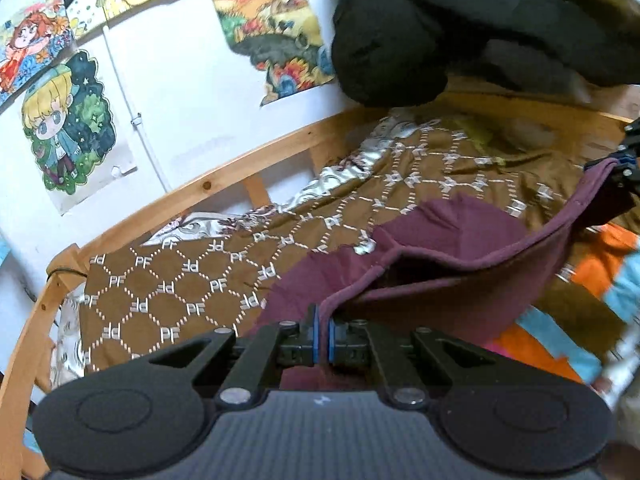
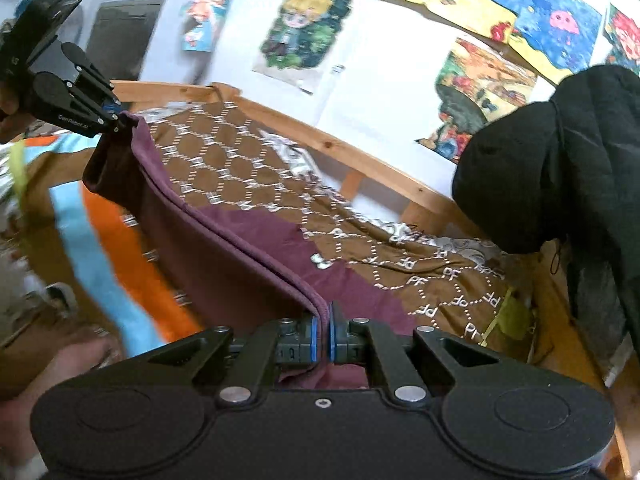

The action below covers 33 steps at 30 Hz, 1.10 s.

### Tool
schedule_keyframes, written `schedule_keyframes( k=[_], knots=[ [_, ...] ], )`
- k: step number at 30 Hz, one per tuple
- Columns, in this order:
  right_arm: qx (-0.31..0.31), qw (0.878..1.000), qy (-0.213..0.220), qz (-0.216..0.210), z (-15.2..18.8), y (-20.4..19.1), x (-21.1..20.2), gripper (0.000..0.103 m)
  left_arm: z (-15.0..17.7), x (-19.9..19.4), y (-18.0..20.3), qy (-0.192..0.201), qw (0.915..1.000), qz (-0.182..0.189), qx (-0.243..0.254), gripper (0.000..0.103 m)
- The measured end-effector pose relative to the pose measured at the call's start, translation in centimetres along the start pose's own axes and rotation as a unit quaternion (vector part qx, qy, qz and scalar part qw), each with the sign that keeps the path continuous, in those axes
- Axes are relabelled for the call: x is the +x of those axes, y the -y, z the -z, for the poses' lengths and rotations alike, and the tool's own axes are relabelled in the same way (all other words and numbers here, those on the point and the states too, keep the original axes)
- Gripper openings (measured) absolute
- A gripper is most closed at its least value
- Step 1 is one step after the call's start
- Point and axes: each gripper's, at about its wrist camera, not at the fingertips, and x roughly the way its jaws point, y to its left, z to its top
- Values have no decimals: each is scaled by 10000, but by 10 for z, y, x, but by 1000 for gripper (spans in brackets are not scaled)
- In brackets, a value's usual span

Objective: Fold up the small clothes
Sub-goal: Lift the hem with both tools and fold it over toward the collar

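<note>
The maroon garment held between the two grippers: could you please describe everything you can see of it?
The maroon fabric garment is soft, matte cloth with a stitched hem along its upper edge. The left gripper is shut on one end of that hem and the right gripper on the other, so the edge spans between them, sagging slightly. The hem looks doubled. The rest drapes down onto the brown patterned bedspread, part of it lying flat there. Which kind of garment it is cannot be told.

The brown bedspread (image 1: 168, 280) carries the letters "PF" repeated inside a dotted white lattice. In the right wrist view, the left hand-held gripper (image 2: 120, 114) bears small white print reading roughly "GenRobot.AI".
</note>
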Motion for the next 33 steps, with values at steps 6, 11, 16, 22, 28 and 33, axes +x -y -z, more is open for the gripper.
schedule_keyframes(
  k=[6, 11, 16, 22, 28, 33],
  knots=[
    [151, 9997, 25, 185, -21, 46, 78, 5, -46, 82, -19, -193, 9995, -256, 35, 5],
    [297, 9992, -149, 219, -27, 72, 157, 5, -61, 159, -29, -731, 9971, -227, -16, 5],
    [549, 9974, -456, 129, -23, 92, 229, 5, -54, 216, -34, -988, 9950, -152, 57, 5],
    [722, 9939, -839, 0, -8, 98, 287, 5, -42, 266, -45, -1209, 9926, 57, 121, 6],
    [909, 9900, -1077, -47, 7, 99, 325, 5, -30, 309, -57, -1534, 9875, 292, -237, 9],
    [1002, 9874, -1225, -53, 15, 98, 345, 6, -20, 335, -68, -1774, 9800, 436, -792, 26]
  ],
)
